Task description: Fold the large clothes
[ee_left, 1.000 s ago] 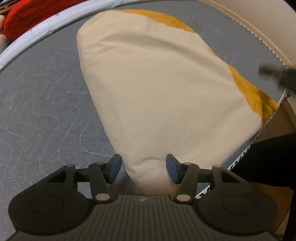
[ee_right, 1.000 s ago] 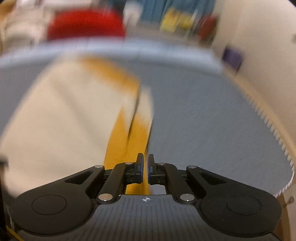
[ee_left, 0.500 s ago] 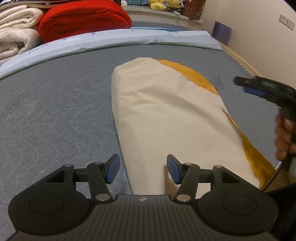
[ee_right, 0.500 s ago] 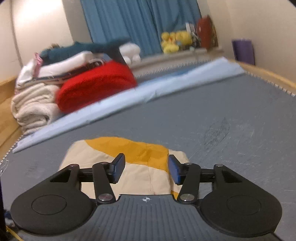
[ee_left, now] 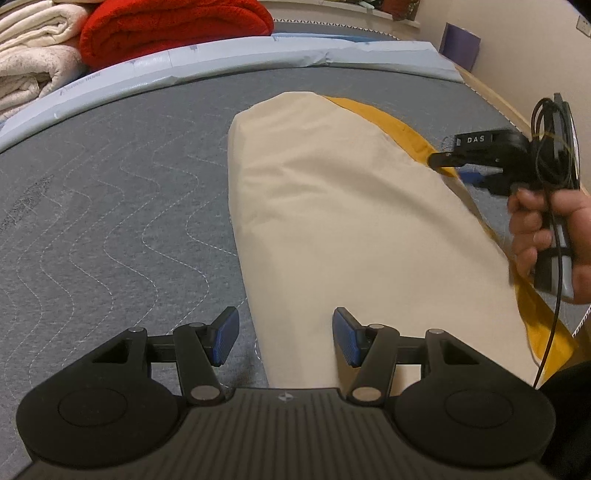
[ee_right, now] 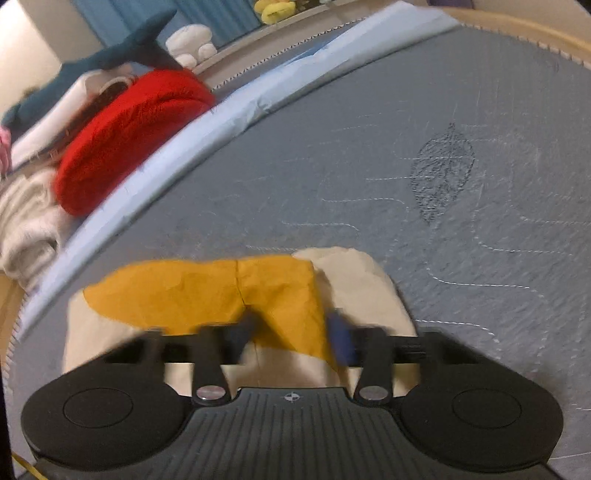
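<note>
Left gripper point(ee_left: 284, 341) is hovering with jaws apart over the near end of the folded cream-and-mustard garment point(ee_left: 343, 221); nothing is clamped.

The garment is lying on a grey quilted mattress point(ee_left: 110, 206), toward its right edge, with a red blanket point(ee_left: 173, 29) and cream towels point(ee_left: 33, 66) stacked beyond the far edge. Right gripper point(ee_right: 291, 339), blurred, is closing over the mustard edge.

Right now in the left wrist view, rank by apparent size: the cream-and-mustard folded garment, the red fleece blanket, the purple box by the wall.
1. Cream-and-mustard folded garment, by far the largest, though also nearest the camera.
2. Red fleece blanket, partly cut off by the frame's top edge.
3. Purple box by the wall, smallest and farthest, so its true size is unsure.
</note>
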### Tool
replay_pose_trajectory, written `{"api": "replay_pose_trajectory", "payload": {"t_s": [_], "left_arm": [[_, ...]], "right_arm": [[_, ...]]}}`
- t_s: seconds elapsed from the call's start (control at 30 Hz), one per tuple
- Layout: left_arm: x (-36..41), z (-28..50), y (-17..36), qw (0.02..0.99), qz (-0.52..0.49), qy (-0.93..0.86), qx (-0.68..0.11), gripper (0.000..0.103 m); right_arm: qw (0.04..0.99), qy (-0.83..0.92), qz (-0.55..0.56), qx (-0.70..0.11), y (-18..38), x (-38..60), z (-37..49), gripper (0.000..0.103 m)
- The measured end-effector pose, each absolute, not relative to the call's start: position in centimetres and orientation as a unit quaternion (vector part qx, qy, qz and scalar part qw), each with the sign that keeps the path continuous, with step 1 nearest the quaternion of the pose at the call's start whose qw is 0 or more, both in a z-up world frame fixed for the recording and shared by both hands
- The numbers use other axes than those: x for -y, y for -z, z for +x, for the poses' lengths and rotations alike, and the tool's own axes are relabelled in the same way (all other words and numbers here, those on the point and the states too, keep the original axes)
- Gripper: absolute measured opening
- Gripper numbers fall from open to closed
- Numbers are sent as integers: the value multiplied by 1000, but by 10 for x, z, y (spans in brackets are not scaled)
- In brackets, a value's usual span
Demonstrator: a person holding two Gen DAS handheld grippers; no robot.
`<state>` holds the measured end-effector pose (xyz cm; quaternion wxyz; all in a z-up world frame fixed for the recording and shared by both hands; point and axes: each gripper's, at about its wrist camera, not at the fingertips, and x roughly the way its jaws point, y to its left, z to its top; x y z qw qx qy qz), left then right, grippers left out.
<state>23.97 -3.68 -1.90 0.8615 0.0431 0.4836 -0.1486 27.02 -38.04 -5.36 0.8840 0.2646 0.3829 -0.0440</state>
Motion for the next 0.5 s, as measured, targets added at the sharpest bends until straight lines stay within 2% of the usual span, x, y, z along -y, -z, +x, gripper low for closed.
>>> {"api": "replay_pose_trajectory", "payload": {"t_s": [0.13,0.33,0.47,0.5], "left_arm": [[37,239,18,860,39,150,-486,63],[33,234,15,850,17,182,-494,64],[30,222,15,829,20,233,-508,64],[32,218,18,822,33,240,-515,65]], "right_arm": [[904,50,285,-316,35,394,263,0],[900,120,186,-376,52,383,273,1],[903,153,131,-378,49,370,265,6],[905,165,120,-374,47,369,265,13]]}}
